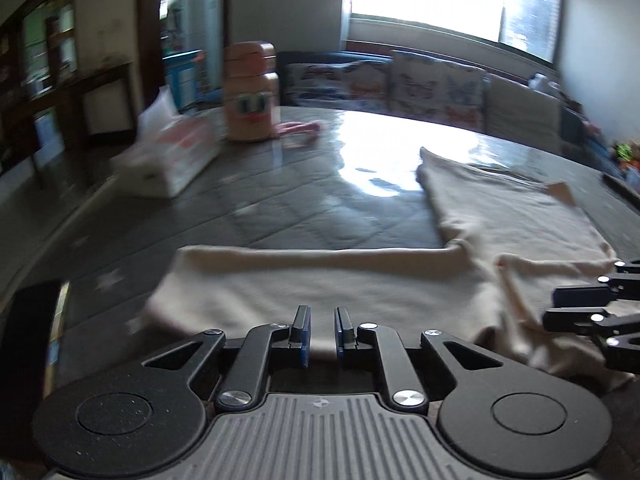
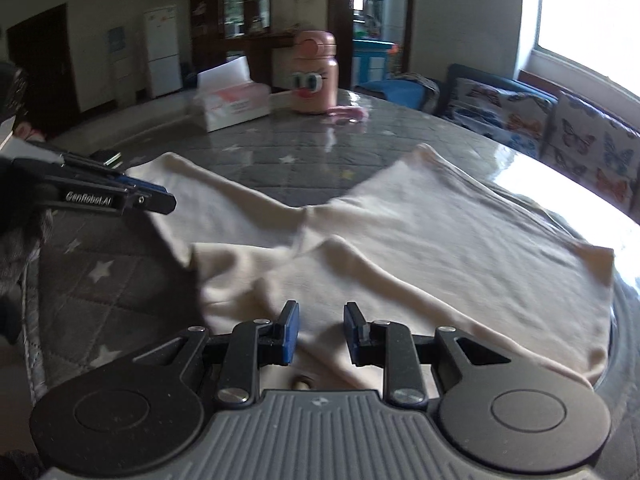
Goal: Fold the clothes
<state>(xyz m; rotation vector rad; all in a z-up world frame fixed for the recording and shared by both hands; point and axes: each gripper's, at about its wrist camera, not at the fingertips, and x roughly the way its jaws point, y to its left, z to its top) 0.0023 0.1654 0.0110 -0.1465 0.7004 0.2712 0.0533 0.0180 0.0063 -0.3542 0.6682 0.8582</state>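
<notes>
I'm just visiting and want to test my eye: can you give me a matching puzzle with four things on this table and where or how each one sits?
Things:
1. cream garment
2. pink cartoon-face bottle
3. tissue pack
4. right gripper

Descriptions:
A. upright at the far side of the table
B. jaws apart, over the cloth's near edge
C. spread out and wrinkled on the grey quilted cover
D. lying left of the bottle, white sheet sticking up

Pairs: 1-C, 2-A, 3-D, 4-B
</notes>
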